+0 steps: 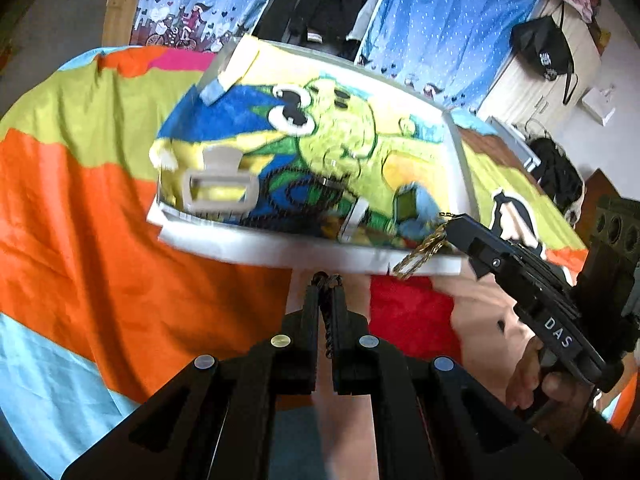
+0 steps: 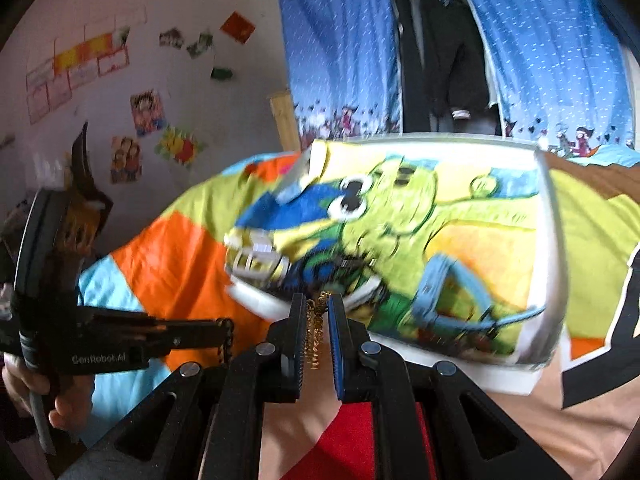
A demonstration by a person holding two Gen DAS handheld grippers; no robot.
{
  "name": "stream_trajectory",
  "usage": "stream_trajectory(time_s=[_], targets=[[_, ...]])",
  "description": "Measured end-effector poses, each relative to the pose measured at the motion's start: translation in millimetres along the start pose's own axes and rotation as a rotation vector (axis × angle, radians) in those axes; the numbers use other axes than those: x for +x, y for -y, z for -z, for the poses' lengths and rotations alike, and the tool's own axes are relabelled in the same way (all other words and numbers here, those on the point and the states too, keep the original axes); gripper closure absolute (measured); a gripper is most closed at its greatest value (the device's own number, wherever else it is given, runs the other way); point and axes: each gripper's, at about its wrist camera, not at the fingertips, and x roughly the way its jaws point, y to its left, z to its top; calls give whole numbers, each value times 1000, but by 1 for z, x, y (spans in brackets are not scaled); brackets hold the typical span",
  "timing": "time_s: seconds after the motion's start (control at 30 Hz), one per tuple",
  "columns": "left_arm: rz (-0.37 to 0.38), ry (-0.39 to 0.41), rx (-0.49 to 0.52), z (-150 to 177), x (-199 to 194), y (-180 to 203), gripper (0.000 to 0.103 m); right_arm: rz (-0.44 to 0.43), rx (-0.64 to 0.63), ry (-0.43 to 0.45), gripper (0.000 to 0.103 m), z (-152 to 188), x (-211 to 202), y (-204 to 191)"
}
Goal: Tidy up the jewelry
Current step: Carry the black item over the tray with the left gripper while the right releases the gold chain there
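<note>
My left gripper (image 1: 326,286) is shut on a black bead chain (image 1: 328,332) that hangs down between its fingers. In the right wrist view the left gripper (image 2: 226,326) reaches in from the left with the black chain (image 2: 229,346) dangling from its tip. My right gripper (image 2: 316,300) is shut on a gold chain (image 2: 313,340). From the left wrist view the right gripper (image 1: 450,224) holds the gold chain (image 1: 422,252) over the near right corner of a clear tray (image 1: 280,248). The white-rimmed tray (image 2: 500,380) holds a beige hair claw (image 1: 218,182), a second black chain (image 1: 304,196) and a blue band (image 2: 452,292).
The tray lies on a bed with a bright orange, green and blue cover (image 1: 80,208). Blue dotted curtains (image 2: 340,40) and dark hanging clothes (image 2: 440,60) stand behind it. Pictures dot the wall (image 2: 148,112) at left. A hand (image 1: 532,384) grips the right tool.
</note>
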Motion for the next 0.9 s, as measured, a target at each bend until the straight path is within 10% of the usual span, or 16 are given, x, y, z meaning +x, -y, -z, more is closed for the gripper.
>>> stream_trajectory(time_s=[0.4, 0.9], targets=[[-29, 137, 20, -99, 41, 21, 100, 132, 102, 124, 92, -47, 14, 74], [-85, 28, 19, -114, 134, 33, 99, 255, 193, 27, 92, -22, 35, 129]])
